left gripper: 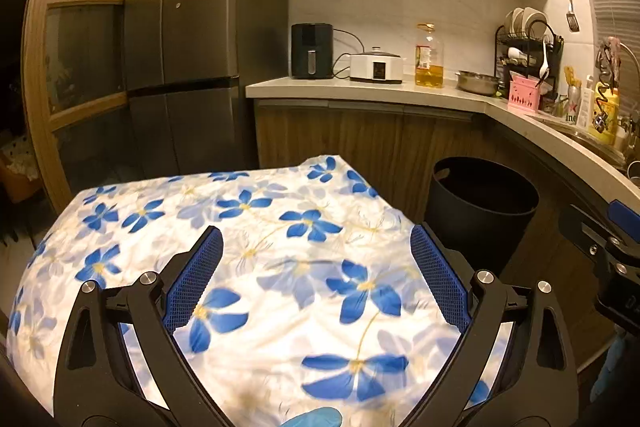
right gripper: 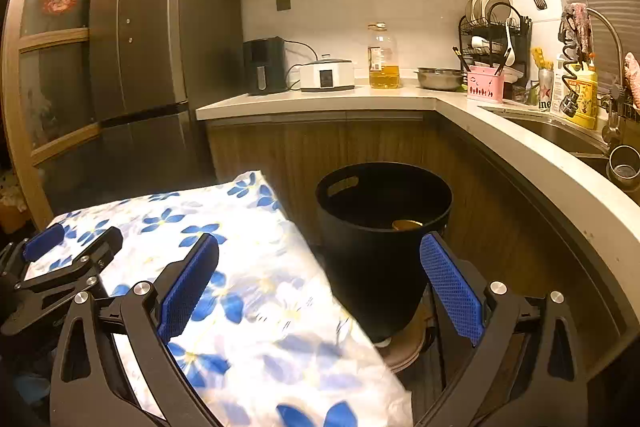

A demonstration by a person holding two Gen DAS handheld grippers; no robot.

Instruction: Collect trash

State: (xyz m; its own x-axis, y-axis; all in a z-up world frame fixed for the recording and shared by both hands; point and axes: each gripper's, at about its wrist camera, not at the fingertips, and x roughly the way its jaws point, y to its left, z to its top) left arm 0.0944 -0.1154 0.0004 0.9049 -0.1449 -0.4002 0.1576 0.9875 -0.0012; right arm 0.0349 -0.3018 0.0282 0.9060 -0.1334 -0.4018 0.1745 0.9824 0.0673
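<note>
A black trash bin (right gripper: 380, 247) stands on the floor to the right of a table covered by a white cloth with blue flowers (left gripper: 260, 227). The bin also shows in the left wrist view (left gripper: 480, 211). Something yellowish (right gripper: 406, 225) lies inside it. My left gripper (left gripper: 316, 239) is open and empty above the cloth. My right gripper (right gripper: 320, 247) is open and empty, over the table's right edge and in front of the bin. The left gripper shows in the right wrist view (right gripper: 72, 239). No loose trash shows on the cloth.
An L-shaped counter (right gripper: 320, 101) runs behind and to the right, with an air fryer (right gripper: 264, 65), cooker (right gripper: 326, 75), oil bottle (right gripper: 384, 57), steel bowl (right gripper: 440, 77) and dish rack (right gripper: 494, 31). A sink (right gripper: 560, 135) is at right. A dark fridge (right gripper: 152, 27) stands at left.
</note>
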